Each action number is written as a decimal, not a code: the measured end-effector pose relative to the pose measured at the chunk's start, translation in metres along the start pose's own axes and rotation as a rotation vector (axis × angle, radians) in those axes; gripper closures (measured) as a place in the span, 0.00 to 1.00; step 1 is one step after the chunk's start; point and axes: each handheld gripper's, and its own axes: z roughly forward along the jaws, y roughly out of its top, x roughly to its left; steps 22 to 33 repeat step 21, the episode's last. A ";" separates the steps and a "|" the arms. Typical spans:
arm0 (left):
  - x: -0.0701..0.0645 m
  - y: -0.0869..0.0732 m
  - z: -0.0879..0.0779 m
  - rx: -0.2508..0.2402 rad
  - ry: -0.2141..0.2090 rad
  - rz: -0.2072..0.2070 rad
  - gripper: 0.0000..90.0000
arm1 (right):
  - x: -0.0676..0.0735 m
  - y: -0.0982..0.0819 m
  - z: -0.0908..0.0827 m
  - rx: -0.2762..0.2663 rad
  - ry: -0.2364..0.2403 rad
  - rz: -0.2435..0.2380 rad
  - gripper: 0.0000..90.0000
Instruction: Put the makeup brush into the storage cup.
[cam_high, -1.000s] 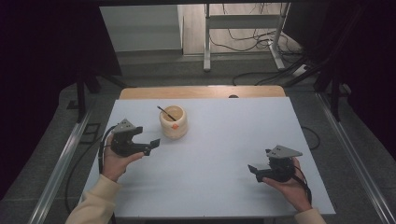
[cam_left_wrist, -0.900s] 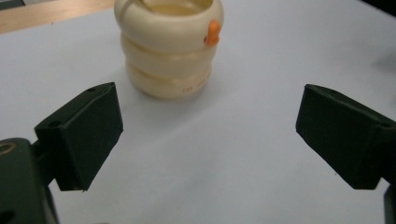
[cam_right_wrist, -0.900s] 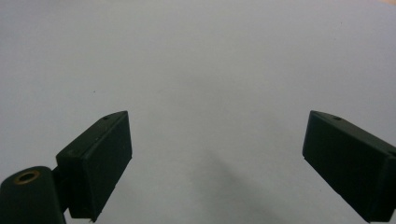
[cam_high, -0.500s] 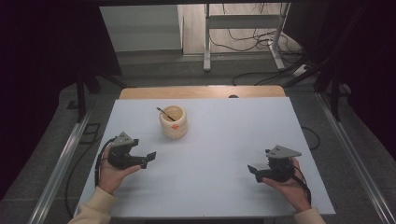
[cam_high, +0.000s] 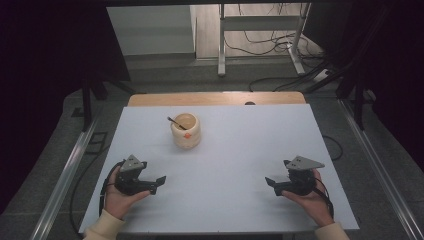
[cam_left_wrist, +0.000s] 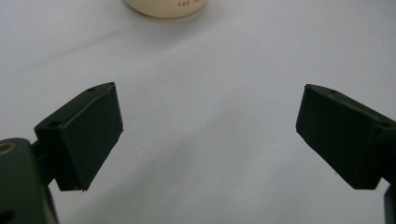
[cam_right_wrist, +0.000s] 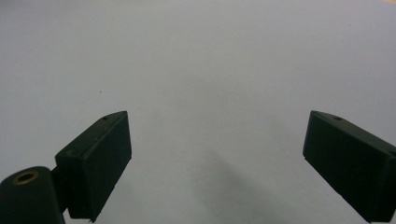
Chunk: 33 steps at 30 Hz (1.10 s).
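Observation:
A cream cup (cam_high: 186, 130) with a dark stick leaning in it stands upright on the white table (cam_high: 235, 150), left of centre toward the back. Its base (cam_left_wrist: 164, 6) peeks in at the top of the left gripper view. My left gripper (cam_high: 158, 182) rests low at the front left, held in a hand, pointing right; it is open with nothing between its jaws (cam_left_wrist: 208, 135). At the front right my right gripper (cam_high: 270, 183) points left, also open and empty (cam_right_wrist: 217, 163).
A wooden strip (cam_high: 215, 98) runs along the table's far edge. Beyond it lie a metal stand (cam_high: 260, 30) and floor cables (cam_high: 280, 47). Metal rails (cam_high: 65, 175) flank both sides of the table.
My left gripper has drawn back toward the front edge, away from the cup. The right gripper has stayed put.

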 end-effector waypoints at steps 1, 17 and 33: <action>0.000 0.001 0.000 -0.005 -0.003 -0.001 0.09 | 0.000 0.000 -0.001 -0.005 0.001 -0.001 0.08; -0.003 0.006 -0.002 -0.021 -0.007 0.002 0.09 | -0.003 -0.002 -0.002 -0.008 0.003 0.015 0.07; -0.004 0.006 -0.001 -0.016 -0.011 0.006 0.09 | -0.003 -0.002 -0.002 -0.012 0.000 0.015 0.07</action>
